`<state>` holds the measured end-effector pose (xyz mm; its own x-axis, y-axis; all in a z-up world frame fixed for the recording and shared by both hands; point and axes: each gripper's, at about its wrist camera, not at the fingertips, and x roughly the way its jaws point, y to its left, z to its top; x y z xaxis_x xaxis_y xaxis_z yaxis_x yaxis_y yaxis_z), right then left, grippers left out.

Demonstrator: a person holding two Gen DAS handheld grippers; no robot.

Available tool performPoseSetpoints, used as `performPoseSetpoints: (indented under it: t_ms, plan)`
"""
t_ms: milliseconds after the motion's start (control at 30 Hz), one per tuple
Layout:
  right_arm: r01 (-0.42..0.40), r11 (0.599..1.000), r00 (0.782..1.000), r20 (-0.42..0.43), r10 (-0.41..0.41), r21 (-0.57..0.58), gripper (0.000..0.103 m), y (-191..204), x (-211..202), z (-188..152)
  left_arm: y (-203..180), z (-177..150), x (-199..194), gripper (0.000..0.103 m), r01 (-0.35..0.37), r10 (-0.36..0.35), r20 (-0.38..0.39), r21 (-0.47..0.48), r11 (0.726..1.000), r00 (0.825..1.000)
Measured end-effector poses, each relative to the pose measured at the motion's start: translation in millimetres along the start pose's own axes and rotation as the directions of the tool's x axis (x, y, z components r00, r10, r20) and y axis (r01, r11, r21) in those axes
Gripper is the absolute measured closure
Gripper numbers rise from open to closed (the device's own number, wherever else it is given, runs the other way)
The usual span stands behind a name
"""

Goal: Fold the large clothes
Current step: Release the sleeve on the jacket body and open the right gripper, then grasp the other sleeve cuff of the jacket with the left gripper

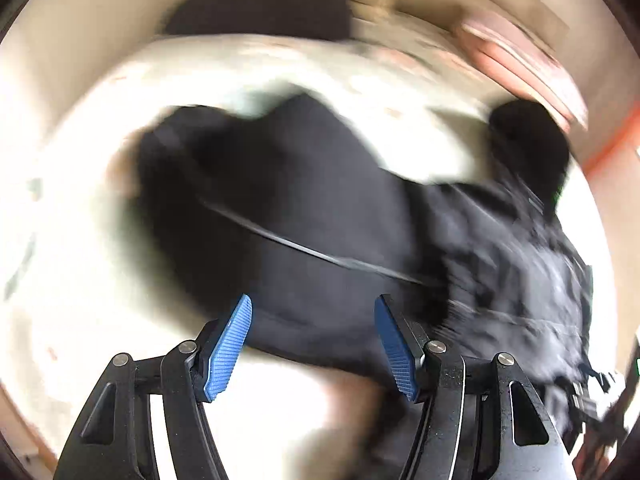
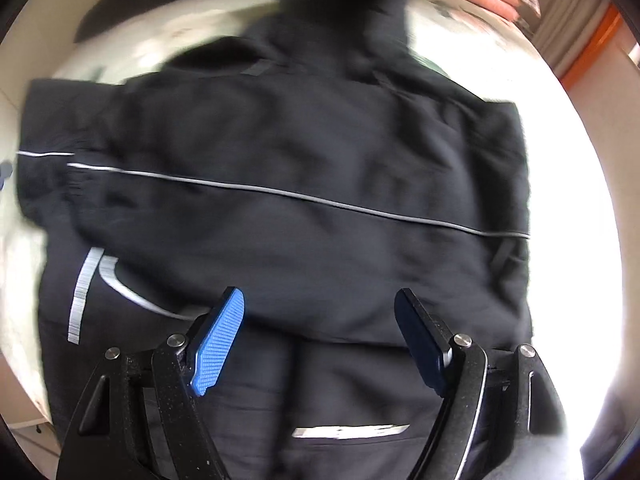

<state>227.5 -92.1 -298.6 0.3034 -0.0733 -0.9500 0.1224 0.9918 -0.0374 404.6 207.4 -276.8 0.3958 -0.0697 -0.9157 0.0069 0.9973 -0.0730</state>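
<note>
Both views motion-blurred; fine detail unreliable.

Left wrist view: left gripper [image 1: 313, 346], black linkage with blue ribbed pads [image 1: 228, 350], jaws spread wide apart, nothing between them. Large black jacket of woven fabric with thin grey piping [image 1: 304, 208] lies spread on the white surface [image 1: 80, 280], directly ahead of and beyond the fingertips. The near hem of the garment runs just past the pad tips; whether the pads touch the cloth cannot be told. A crumpled part of the jacket bunches to the right of the right-hand finger. A second dark shape sits at the far edge of the surface, too blurred to identify.

Right wrist view: right gripper [image 2: 320, 344], same build, jaws also wide apart and holding nothing. The jacket [image 2: 304, 152] fills most of the frame, lying below and ahead of the fingers, which are over the cloth. A sleeve with grey piping [image 2: 280, 192] lies folded across the body from left to right, beyond the fingertips. Silver reflective stripes [image 2: 82, 296] show at lower left, beside the left-hand finger. Hood or collar region at top, blurred.
</note>
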Motion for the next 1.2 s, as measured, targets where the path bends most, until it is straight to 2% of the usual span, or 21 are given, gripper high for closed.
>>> performPoseSetpoints:
  t_ms: [133, 200, 267, 333, 433, 533, 700, 767, 800, 833, 967, 1067, 1133, 1200]
  plan:
    - [-0.076, 0.995, 0.996, 0.052, 0.079, -0.059, 0.022, 79, -22, 15, 98, 47, -1, 0.037, -0.045, 0.051, 0.041, -0.132, 0.99, 0.998]
    - [-0.112, 0.989, 0.99, 0.078, 0.12, -0.094, 0.022, 121, -21, 24, 130, 67, 7, 0.037, -0.055, 0.064, 0.049, -0.17, 0.984, 0.997]
    - [-0.148, 0.98, 0.984, 0.081, 0.159, -0.132, 0.022, 154, -19, 37, 166, 92, 27, 0.037, -0.004, 0.014, 0.044, -0.217, 0.976, 0.999]
    - [-0.16, 0.973, 0.982, 0.073, 0.174, -0.165, 0.022, 177, -2, 54, 190, 110, 54, 0.036, 0.085, -0.079, 0.03, -0.28, 0.956, 0.996]
    - [-0.184, 0.963, 0.977, 0.069, 0.201, -0.196, 0.022, 199, 5, 70, 209, 126, 98, 0.036, 0.17, -0.187, -0.012, -0.354, 0.92, 0.982]
    - [-0.188, 0.96, 0.976, 0.07, 0.206, -0.21, 0.022, 212, 32, 94, 209, 133, 135, 0.036, 0.209, -0.242, -0.043, -0.371, 0.905, 0.969]
    - [-0.208, 0.951, 0.972, 0.059, 0.227, -0.227, 0.022, 224, 59, 118, 195, 134, 164, 0.037, 0.207, -0.245, -0.075, -0.337, 0.918, 0.967]
    - [-0.213, 0.949, 0.972, 0.052, 0.231, -0.234, 0.022, 229, 63, 124, 189, 132, 161, 0.056, 0.182, -0.209, -0.063, -0.3, 0.937, 0.976]
    - [-0.216, 0.947, 0.971, 0.052, 0.234, -0.237, 0.022, 231, 66, 127, 188, 131, 158, 0.079, 0.175, -0.197, -0.052, -0.286, 0.942, 0.979]
    - [-0.223, 0.945, 0.969, 0.054, 0.242, -0.241, 0.022, 234, 65, 130, 187, 130, 152, 0.084, 0.192, -0.209, -0.032, -0.272, 0.943, 0.977]
    - [-0.261, 0.93, 0.955, 0.074, 0.289, -0.259, 0.022, 254, 66, 147, 189, 122, 105, 0.087, 0.212, -0.204, 0.06, -0.26, 0.942, 0.977]
    - [-0.31, 0.913, 0.939, 0.064, 0.337, -0.266, 0.022, 275, 73, 158, 209, 102, 63, 0.087, 0.204, -0.167, 0.142, -0.308, 0.929, 0.976]
    - [-0.301, 0.915, 0.946, 0.039, 0.323, -0.268, 0.022, 291, 90, 161, 230, 86, 50, 0.087, 0.181, -0.13, 0.158, -0.368, 0.912, 0.979]
    - [-0.304, 0.915, 0.951, -0.024, 0.309, -0.265, 0.031, 306, 118, 161, 254, 65, 56, 0.087, 0.14, -0.093, 0.127, -0.436, 0.889, 0.987]
